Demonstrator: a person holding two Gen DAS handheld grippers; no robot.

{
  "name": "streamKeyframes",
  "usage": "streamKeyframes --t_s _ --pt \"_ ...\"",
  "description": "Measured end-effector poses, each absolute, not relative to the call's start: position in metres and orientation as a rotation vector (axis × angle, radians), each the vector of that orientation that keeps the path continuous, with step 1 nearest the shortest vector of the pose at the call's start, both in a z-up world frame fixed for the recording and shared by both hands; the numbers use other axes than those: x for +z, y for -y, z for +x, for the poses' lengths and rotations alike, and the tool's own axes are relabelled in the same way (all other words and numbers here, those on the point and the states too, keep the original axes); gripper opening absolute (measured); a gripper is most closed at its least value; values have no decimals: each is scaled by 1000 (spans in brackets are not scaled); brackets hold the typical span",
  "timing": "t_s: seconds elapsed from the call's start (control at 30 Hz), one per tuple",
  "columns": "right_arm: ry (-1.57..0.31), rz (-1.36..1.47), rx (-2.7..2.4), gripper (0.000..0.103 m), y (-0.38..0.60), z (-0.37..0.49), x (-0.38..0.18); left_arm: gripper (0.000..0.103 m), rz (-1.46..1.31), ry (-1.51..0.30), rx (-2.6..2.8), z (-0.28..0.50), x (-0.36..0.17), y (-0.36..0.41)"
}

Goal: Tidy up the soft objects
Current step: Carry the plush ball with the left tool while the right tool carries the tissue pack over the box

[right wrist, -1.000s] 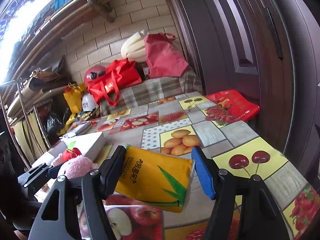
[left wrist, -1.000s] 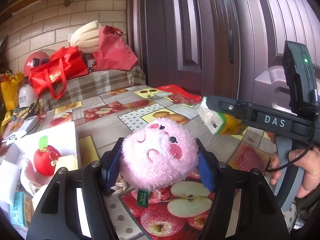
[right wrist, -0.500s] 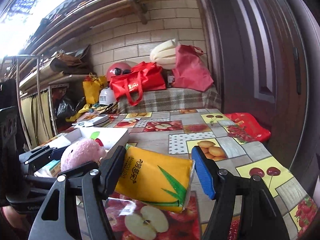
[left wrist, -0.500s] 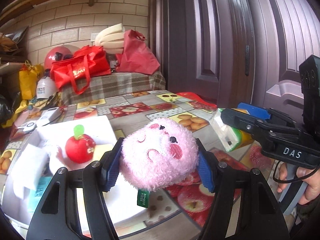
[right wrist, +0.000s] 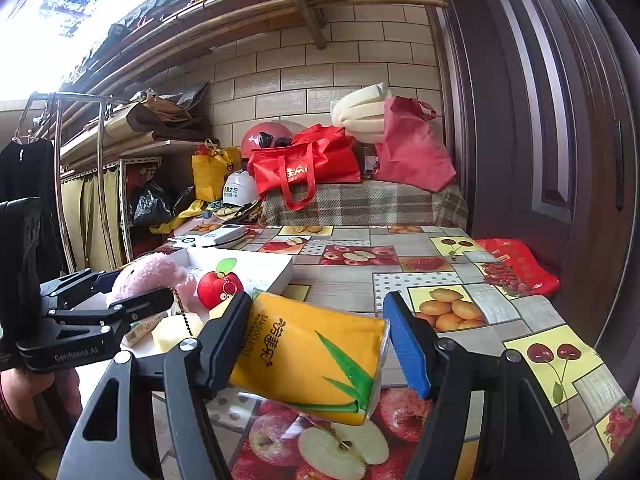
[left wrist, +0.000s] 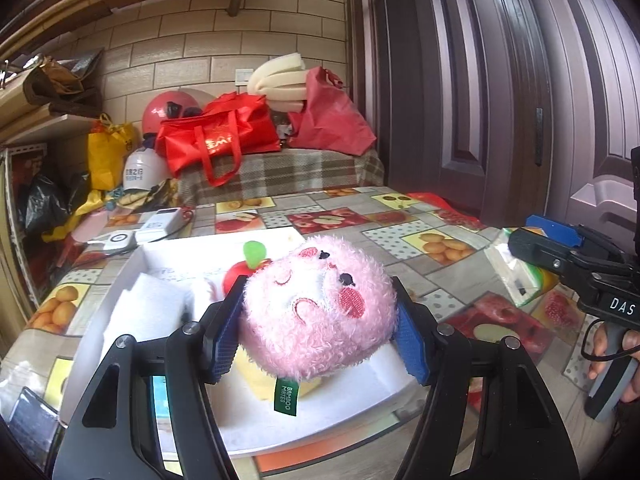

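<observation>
My left gripper (left wrist: 316, 332) is shut on a pink plush ball (left wrist: 318, 306) with a stitched face, held above the white box (left wrist: 132, 268) on the fruit-print table. Inside the box lie a red plush apple (left wrist: 236, 274), a white sponge (left wrist: 146, 312) and a yellow sponge (left wrist: 256, 376). My right gripper (right wrist: 320, 344) is shut on a yellow tissue pack (right wrist: 312, 360), tilted above the table to the right of the box. The right wrist view also shows the pink plush ball (right wrist: 146, 276), the left gripper (right wrist: 136, 304) from the side, and the red plush apple (right wrist: 219, 286).
A phone and white devices (left wrist: 160, 222) lie on the table behind the box. A flat red bag (right wrist: 520, 264) rests at the table's right side by the dark door. Red bags (left wrist: 216, 140), helmets and a plaid-covered bench stand at the back wall. A hand (left wrist: 612, 364) grips the right tool.
My left gripper carried the pink plush ball leftward from the bare tablecloth to above the white box. My right gripper, with the tissue pack, followed left and rolled toward level.
</observation>
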State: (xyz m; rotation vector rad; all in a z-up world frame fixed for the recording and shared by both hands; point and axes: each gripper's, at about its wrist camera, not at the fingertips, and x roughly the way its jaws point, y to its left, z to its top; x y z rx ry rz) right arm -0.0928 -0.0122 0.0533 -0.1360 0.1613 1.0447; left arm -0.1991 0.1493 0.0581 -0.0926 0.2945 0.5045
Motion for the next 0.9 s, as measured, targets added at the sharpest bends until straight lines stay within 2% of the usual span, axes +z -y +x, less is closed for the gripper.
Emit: streamKeyframes --t_s 0.9 --pt "-245 -295 1242 68 -81 -133 36 67 -229 -251 719 -257 50 -227"
